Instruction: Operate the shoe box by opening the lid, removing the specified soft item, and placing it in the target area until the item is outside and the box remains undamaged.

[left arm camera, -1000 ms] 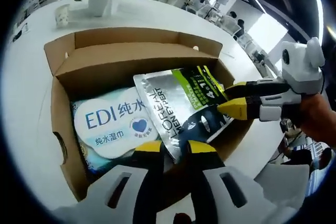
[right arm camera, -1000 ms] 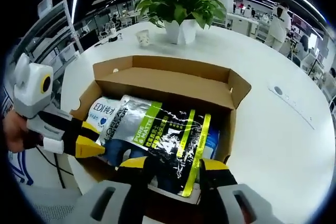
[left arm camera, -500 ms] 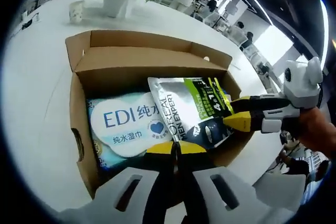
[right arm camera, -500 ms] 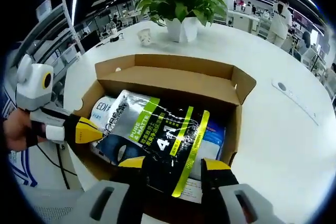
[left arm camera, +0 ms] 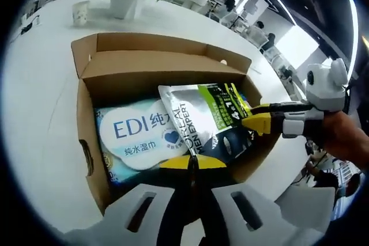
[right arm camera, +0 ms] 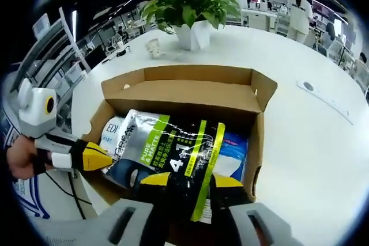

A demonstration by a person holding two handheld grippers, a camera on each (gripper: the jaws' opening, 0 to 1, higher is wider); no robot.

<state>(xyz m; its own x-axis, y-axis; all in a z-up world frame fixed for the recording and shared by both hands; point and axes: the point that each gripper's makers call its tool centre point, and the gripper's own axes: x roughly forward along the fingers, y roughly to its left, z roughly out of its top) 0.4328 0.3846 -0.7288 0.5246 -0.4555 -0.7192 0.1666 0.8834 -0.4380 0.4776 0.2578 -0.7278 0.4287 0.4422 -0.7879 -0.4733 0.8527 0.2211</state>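
right gripper view: right gripper (right arm camera: 190,181) jaws pinch the near edge of the silver-black pouch (right arm camera: 173,151), which lies tilted in the open shoe box (right arm camera: 190,87). left gripper (left arm camera: 193,164) jaws pressed together, empty, at the box's near wall. step: extraction. next: lift the pouch clear without snagging the walls.
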